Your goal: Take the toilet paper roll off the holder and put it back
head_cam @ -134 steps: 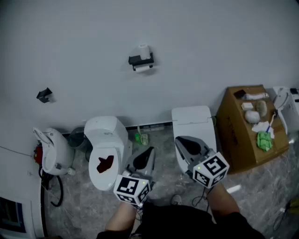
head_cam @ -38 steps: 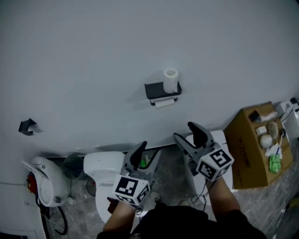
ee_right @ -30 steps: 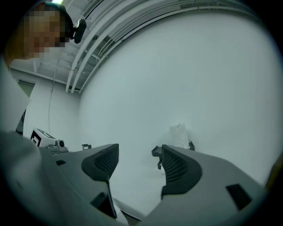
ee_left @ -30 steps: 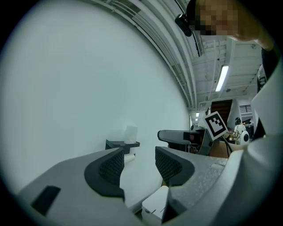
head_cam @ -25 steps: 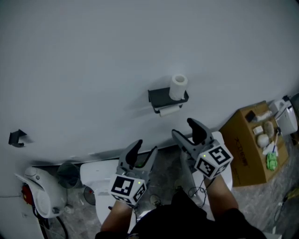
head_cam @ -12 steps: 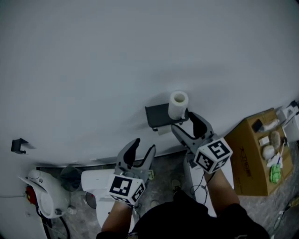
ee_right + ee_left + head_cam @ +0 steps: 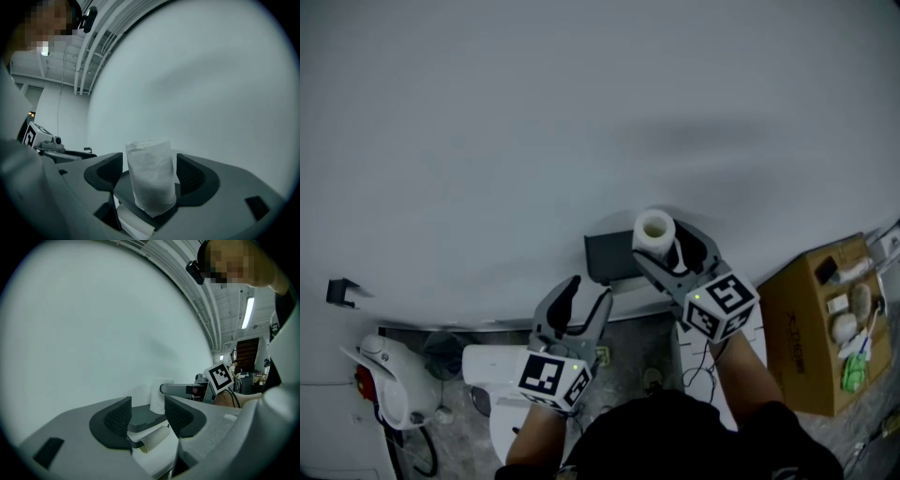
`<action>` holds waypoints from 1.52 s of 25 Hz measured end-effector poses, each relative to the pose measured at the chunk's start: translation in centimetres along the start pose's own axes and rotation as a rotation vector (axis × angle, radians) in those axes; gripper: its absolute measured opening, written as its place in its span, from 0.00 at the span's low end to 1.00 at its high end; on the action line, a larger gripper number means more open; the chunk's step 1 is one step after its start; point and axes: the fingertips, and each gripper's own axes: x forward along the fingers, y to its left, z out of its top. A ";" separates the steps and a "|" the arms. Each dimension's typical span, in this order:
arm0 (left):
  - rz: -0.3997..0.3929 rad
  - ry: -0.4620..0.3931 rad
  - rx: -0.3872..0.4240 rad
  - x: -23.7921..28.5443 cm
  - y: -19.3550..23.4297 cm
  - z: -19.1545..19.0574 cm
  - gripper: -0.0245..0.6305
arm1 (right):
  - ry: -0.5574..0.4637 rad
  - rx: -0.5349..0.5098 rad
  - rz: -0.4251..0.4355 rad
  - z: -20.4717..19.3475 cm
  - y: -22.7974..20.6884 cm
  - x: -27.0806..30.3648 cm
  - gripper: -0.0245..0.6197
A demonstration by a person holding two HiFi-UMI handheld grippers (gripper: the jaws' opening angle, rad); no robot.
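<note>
**Head view.** Right of centre, upright on the dark holder (image 7: pixel 607 255) fixed to the wall (image 7: pixel 534 112): a white toilet paper roll (image 7: pixel 654 229), hollow core facing up. Around it the right gripper (image 7: pixel 667 247), jaws spread wide and just opened further, one on either side of the roll. Lower and left of centre, the left gripper (image 7: pixel 587 298), jaws apart with nothing between them, aimed at the wall below and left of the holder. At lower left a white toilet (image 7: pixel 492 367); at lower right a brown cardboard box (image 7: pixel 811 323).

**Left gripper view.** Low in the middle, two ribbed pads parted, touching nothing. Past the gap, the holder's dark shelf, with a thin roll (image 7: pixel 154 439) lying sideways just beneath it. Just right of centre, the upright toilet paper roll, with the right gripper reaching in beside it from the right edge.

**Right gripper view.** Low at centre, the toilet paper roll standing on the holder's shelf, squarely between the two pads. A sliver of clearance on each side, neither pad pressing the paper. Open around it, not gripping. Pale wall across the rest of the frame.
</note>
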 end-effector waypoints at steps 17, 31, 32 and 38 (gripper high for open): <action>0.056 -0.013 -0.003 0.0 1.2 0.6 0.35 | 0.039 -0.090 0.023 -0.3 -0.2 1.7 0.52; 0.023 -0.035 -0.026 -5.0 1.4 0.7 0.35 | -0.074 -0.127 0.003 2.9 5.4 -0.6 0.52; 0.017 -0.037 -0.026 -5.5 1.3 0.7 0.35 | -0.074 -0.128 0.000 2.9 6.0 -0.9 0.52; -0.028 -0.050 -0.032 -9.3 0.6 0.6 0.35 | -0.069 -0.126 -0.041 2.2 9.7 -3.2 0.52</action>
